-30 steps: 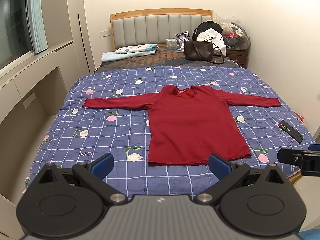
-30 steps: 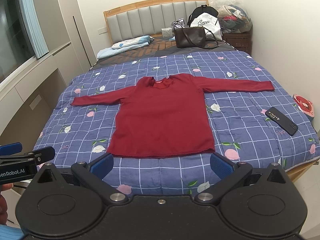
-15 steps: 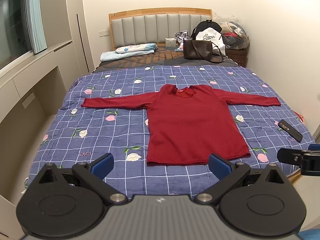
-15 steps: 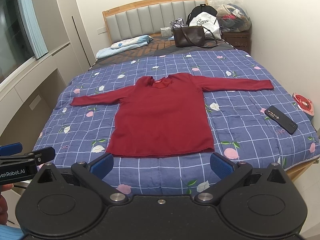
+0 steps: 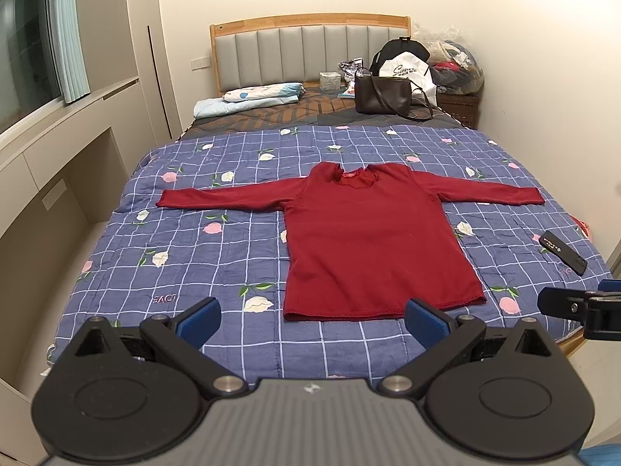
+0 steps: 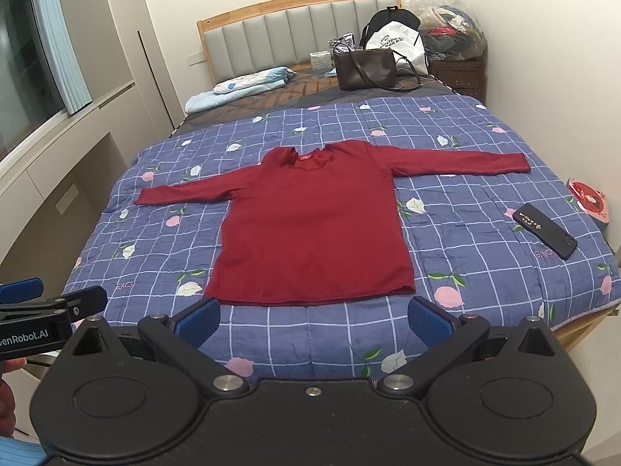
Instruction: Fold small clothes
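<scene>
the left gripper (image 5: 312,320) fills the bottom of its own view, its lower body cut off by the frame edge; its blue-padded fingers (image 5: 200,318) stand spread wide with nothing between them, above the near edge of the quilt (image 5: 194,264). the right gripper (image 6: 314,318) is likewise splayed wide and empty, touching nothing. only a sliver of a hand (image 6: 7,388) shows at the left edge of the right wrist view, too cropped to read. just beyond the fingertips, the red long-sleeved shirt (image 5: 372,240) lies flat and face up in the middle of the bed, both sleeves stretched straight out sideways, hem nearest. a black phone (image 6: 544,230) lies on the quilt to its right, well apart. farther back sit a folded pale blue cloth (image 5: 248,99), a dark handbag (image 5: 382,95) and, behind it, a white bag (image 5: 407,73) whose print is illegible.
</scene>
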A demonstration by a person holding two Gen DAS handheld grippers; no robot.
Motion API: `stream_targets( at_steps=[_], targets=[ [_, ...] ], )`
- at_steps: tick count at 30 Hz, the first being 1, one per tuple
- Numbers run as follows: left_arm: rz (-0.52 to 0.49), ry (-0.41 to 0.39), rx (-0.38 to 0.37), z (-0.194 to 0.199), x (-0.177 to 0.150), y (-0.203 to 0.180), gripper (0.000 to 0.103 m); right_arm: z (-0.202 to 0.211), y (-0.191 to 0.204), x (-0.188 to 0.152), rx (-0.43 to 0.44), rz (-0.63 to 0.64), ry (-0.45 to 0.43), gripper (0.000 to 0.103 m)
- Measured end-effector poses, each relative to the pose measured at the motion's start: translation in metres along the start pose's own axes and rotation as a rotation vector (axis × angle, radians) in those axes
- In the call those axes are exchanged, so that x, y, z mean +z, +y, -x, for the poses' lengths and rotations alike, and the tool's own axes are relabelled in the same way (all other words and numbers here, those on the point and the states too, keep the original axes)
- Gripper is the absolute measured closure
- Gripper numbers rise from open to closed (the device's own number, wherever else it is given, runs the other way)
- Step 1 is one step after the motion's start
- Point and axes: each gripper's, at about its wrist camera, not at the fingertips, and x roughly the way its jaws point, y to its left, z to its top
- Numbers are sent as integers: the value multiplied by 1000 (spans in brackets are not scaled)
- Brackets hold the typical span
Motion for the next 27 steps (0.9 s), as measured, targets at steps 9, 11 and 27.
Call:
stream_targets(
  at_steps=[9, 11, 27],
  targets=[
    [-2, 4, -3, -6, -3, -6, 0, -3, -1, -2, 0, -2, 1, 0],
    [-2, 5, -3, -7, -4, -7, 0, -3, -1, -2, -1, -2, 1, 0],
    [2, 31, -15, -9, 2, 3, 0, -15, -10, -8, -11, -13, 15, 0]
  ],
)
